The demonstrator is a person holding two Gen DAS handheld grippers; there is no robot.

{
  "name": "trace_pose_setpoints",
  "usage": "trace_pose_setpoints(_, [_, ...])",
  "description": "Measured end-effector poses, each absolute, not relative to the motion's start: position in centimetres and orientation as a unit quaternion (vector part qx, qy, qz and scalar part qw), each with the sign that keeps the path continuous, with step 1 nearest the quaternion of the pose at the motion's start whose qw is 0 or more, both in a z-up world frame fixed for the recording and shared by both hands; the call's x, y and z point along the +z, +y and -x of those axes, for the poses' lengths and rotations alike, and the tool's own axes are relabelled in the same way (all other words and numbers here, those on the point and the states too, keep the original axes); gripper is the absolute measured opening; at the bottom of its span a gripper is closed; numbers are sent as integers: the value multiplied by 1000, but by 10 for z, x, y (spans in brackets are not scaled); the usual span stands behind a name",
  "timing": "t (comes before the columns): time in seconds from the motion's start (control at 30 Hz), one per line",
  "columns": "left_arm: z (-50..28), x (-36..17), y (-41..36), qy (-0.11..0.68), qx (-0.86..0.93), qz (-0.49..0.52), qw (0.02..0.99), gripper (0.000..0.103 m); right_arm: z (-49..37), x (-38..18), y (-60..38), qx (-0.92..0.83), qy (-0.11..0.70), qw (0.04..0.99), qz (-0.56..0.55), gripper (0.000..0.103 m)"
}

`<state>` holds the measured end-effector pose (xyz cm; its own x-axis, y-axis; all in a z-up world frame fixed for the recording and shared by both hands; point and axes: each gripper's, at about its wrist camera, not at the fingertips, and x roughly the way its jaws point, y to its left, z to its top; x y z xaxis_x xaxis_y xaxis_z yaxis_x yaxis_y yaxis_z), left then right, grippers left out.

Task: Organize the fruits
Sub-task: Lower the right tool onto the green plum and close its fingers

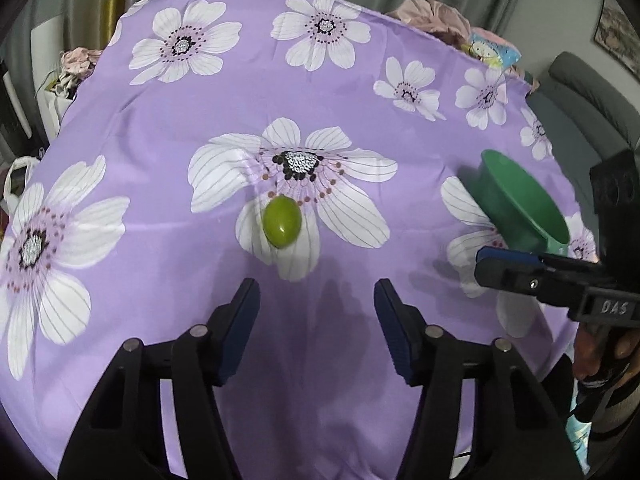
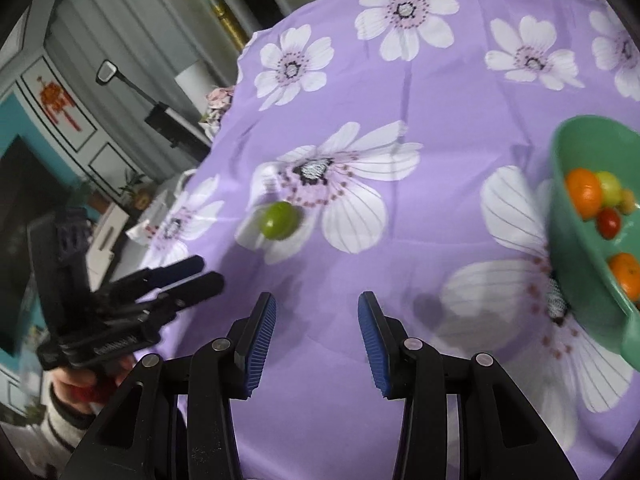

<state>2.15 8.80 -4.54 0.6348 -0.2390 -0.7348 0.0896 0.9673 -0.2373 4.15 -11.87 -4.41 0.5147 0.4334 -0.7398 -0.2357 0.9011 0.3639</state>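
A green oval fruit [image 1: 281, 222] [image 2: 279, 220] lies alone on the purple flowered cloth [image 1: 224, 96], on a white petal. My left gripper [image 1: 316, 286] sits just short of it, open, with nothing between its blue pads; in the right wrist view it [image 2: 208, 272] shows at the left. A green bowl [image 2: 580, 264] [image 1: 520, 208] at the right holds two oranges [image 2: 584, 194], a yellow-green fruit [image 2: 610, 188] and a small red one [image 2: 609, 222]. My right gripper [image 2: 317, 300] [image 1: 486, 264] hangs over bare cloth left of the bowl, open and empty.
The cloth [image 2: 400, 92] covers the whole table. Bundled fabric [image 1: 432, 16] and a printed bag [image 1: 492, 50] lie past its far edge. A grey sofa [image 1: 580, 92] stands to the right. A person's hand [image 2: 80, 380] grips the left gripper's handle.
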Motion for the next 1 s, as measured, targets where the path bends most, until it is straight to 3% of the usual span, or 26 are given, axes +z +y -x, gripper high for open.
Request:
trace_pose_setpoints(0.4, [-65, -53, 86, 440, -92, 46, 892, 41, -111, -60, -88, 257, 479, 823, -166, 43])
trace_pose_setpoints(1.0, [-100, -70, 79, 481, -86, 7, 873, 36, -172, -102, -63, 272, 542, 767, -207, 43])
